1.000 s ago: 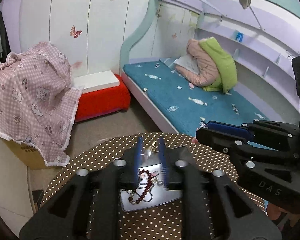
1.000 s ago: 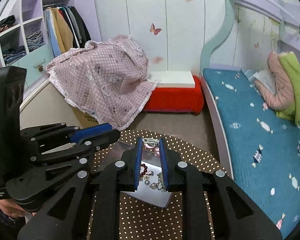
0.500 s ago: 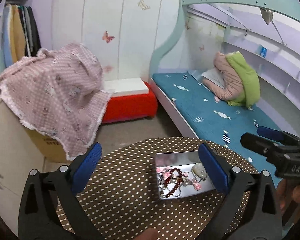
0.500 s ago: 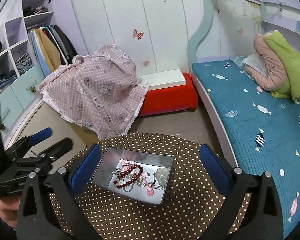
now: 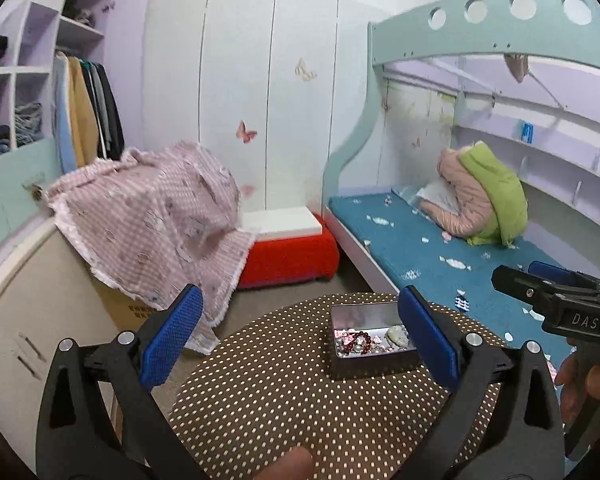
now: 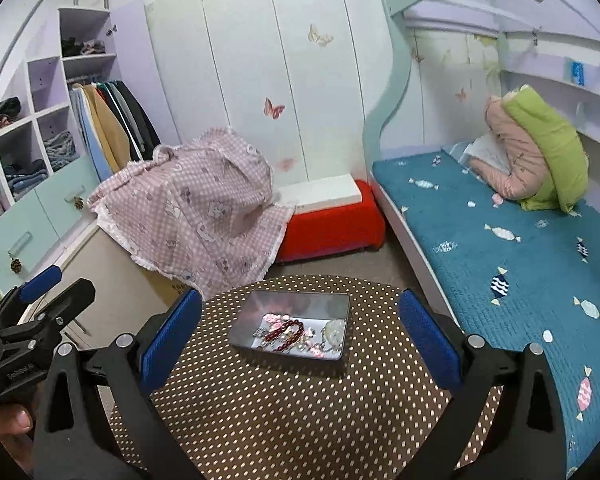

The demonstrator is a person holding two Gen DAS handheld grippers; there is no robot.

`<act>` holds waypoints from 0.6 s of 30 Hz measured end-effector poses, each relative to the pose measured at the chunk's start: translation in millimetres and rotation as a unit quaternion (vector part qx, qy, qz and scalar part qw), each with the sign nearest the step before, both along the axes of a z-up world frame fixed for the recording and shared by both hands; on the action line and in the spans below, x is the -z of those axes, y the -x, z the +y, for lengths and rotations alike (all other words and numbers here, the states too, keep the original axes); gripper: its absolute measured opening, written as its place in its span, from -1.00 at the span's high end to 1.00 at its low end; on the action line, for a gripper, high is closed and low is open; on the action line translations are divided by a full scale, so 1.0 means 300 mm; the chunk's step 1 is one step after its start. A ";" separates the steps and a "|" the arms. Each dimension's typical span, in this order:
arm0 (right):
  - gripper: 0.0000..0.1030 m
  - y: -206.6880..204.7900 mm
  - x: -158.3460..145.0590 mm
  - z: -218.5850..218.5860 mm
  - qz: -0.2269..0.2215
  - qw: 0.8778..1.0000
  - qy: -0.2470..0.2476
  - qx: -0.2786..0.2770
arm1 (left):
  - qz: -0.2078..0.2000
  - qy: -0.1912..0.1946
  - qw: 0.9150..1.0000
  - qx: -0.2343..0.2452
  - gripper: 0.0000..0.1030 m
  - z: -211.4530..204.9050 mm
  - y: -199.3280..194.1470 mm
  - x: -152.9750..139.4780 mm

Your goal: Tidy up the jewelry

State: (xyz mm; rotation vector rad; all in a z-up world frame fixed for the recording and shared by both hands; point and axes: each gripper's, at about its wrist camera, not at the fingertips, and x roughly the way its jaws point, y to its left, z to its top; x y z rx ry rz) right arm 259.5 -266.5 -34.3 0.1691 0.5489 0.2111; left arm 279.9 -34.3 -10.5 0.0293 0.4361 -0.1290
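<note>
Left gripper [image 5: 300, 330]: fingers spread wide, nothing between them; they have just been opening.
Right gripper [image 6: 300, 330]: fingers likewise released and empty, just opened.
Tin [image 6: 240, 322]: open, on the dotted table [image 6: 300, 420], at 12 o'clock from the right gripper.
Jewelry [image 6: 286, 330]: red bead bracelet and small pieces heaped inside the tin.
Progress: by my reading, gathering is done; sorting the tangle, if wanted, remains.

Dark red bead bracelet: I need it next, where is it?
The dark red bead bracelet lies inside the grey metal tin on the polka-dot round table, mid-frame in both views.
</note>
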 end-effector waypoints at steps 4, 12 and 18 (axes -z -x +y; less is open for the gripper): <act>-0.85 0.133 -0.018 0.023 -0.022 1.000 0.007 0.010 | -0.028 -0.003 1.000 -0.010 -0.90 0.019 0.140 -0.034; -0.85 0.399 -0.022 0.070 -0.055 0.997 0.027 0.045 | -0.068 -0.008 0.997 -0.023 -0.90 0.048 0.427 -0.036; -0.85 0.576 0.004 0.113 -0.070 0.994 0.047 0.072 | -0.068 0.001 0.997 -0.027 -0.91 0.073 0.605 -0.002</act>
